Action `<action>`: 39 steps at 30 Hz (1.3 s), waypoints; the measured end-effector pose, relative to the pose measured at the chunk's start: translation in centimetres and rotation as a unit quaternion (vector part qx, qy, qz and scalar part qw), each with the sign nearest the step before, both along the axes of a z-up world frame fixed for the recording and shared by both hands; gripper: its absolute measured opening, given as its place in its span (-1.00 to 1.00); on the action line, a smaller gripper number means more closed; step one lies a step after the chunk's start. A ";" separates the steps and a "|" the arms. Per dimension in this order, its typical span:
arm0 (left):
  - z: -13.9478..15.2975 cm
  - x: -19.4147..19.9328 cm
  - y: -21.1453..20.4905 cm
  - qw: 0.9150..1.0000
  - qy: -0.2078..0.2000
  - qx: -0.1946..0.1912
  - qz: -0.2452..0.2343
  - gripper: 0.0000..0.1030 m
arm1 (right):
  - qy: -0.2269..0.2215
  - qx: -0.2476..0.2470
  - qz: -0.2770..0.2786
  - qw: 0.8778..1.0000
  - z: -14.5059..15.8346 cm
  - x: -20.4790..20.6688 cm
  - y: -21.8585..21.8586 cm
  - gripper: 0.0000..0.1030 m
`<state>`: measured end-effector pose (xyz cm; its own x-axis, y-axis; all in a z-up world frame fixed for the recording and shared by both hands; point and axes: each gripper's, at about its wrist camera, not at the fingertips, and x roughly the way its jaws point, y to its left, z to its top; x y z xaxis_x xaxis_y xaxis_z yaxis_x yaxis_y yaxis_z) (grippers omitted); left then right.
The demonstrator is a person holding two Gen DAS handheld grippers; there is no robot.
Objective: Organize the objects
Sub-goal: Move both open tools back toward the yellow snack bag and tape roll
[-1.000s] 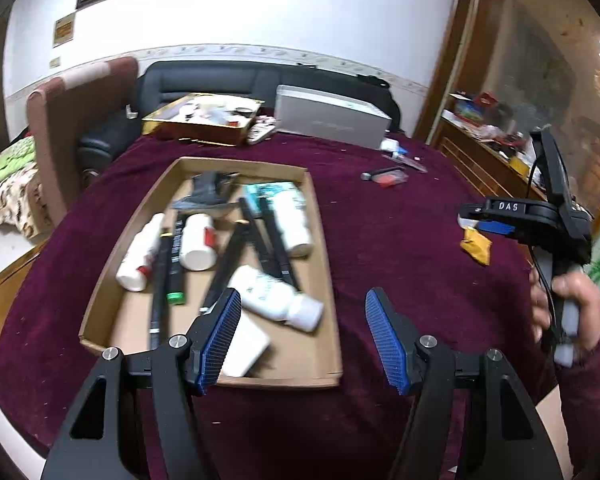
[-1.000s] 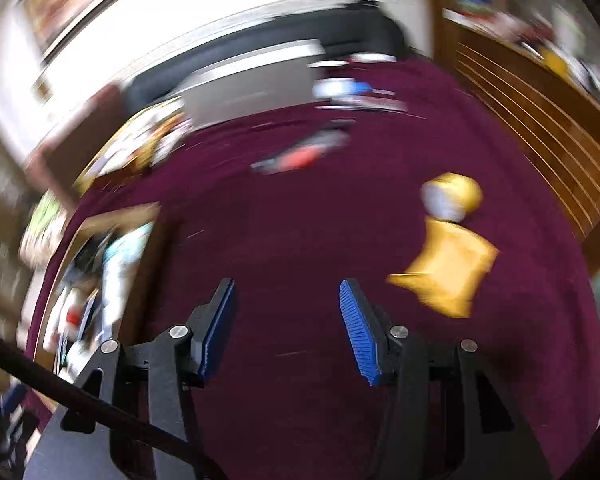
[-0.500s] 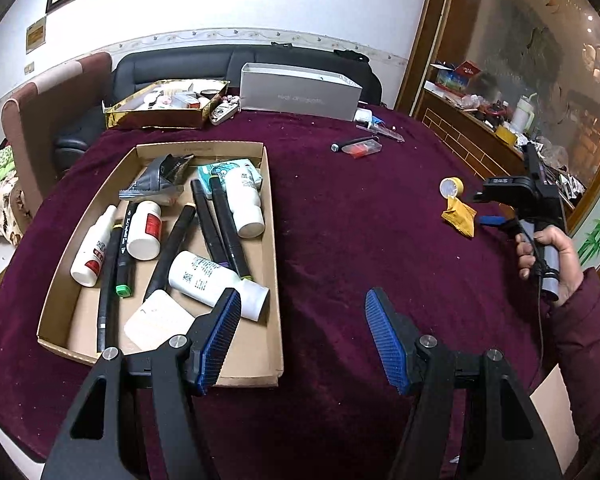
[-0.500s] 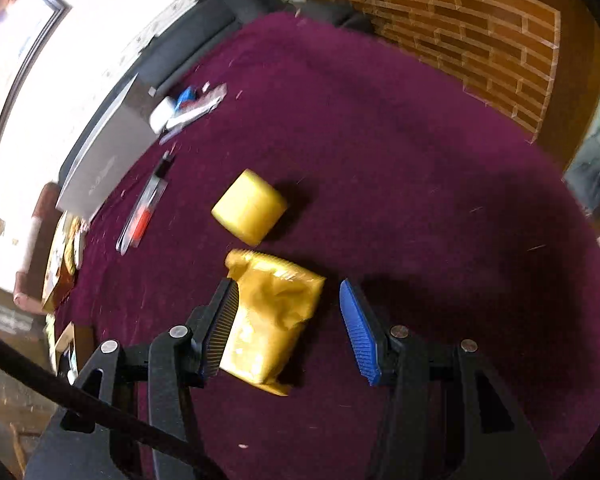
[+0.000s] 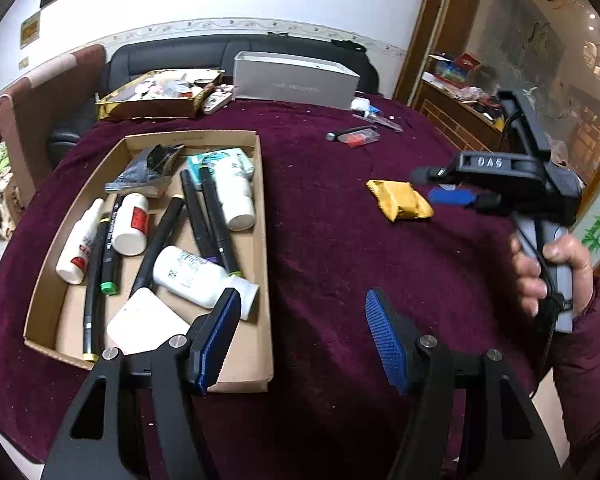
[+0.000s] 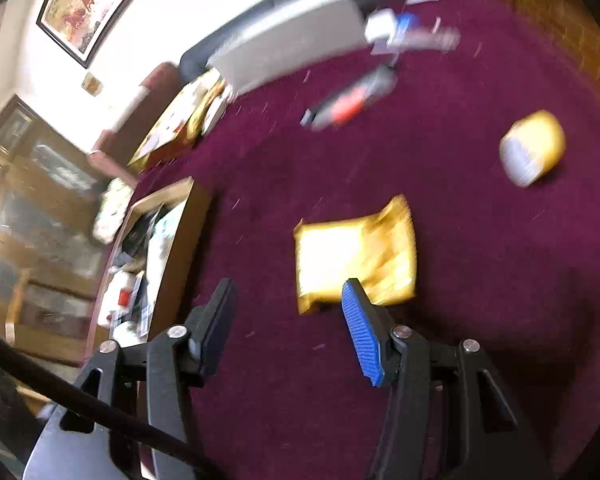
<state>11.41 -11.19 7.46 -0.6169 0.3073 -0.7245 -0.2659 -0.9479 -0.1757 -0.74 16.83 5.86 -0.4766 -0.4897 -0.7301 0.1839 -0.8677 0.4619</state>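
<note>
The crinkled yellow foil packet (image 6: 354,254) lies flat on the round worktop covered in maroon velvet cloth (image 5: 340,240); it is roughly square, glossy, creased along one side, and blurred in the right wrist view; in the left wrist view the same packet (image 5: 400,200) sits at about two o'clock from the shallow brown cardboard tray (image 5: 260,248), well apart from it; the tray holds white plastic bottles (image 5: 204,274) and black marker pens (image 5: 216,220); a small yellow cylinder with a pale end (image 6: 534,146) rests on the cloth at one o'clock from the packet.

Half a second ago the packet lay squarely between the right jaws with the cylinder just above it; now the packet sits further up and to the right, and the tray has come into sight at nine o'clock; the left wrist view has changed little, though the right hand (image 5: 548,272) and its tool appear larger and closer.

The right gripper (image 6: 288,314) has its jaws opening, with nothing pinched; the packet lies just beyond the tips at twelve to one o'clock, its near edge behind the right-hand blue pad; the left gripper (image 5: 300,328) hangs over bare cloth by the tray's near corner, jaws spread and empty, the packet well off at one o'clock.
</note>
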 end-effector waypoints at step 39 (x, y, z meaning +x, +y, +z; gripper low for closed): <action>-0.5 -12.9 15.4 0.983 0.070 -0.076 -0.151 0.14 | 0.035 -0.158 -0.313 0.936 -4.4 -1.4 19.0 0.18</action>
<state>-1.45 4.17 7.00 -0.6110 0.3858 -0.6913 -0.5500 -0.8349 0.0201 -2.10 35.78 1.43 -0.7842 -0.2842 -0.5516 -0.2756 -0.6369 0.7200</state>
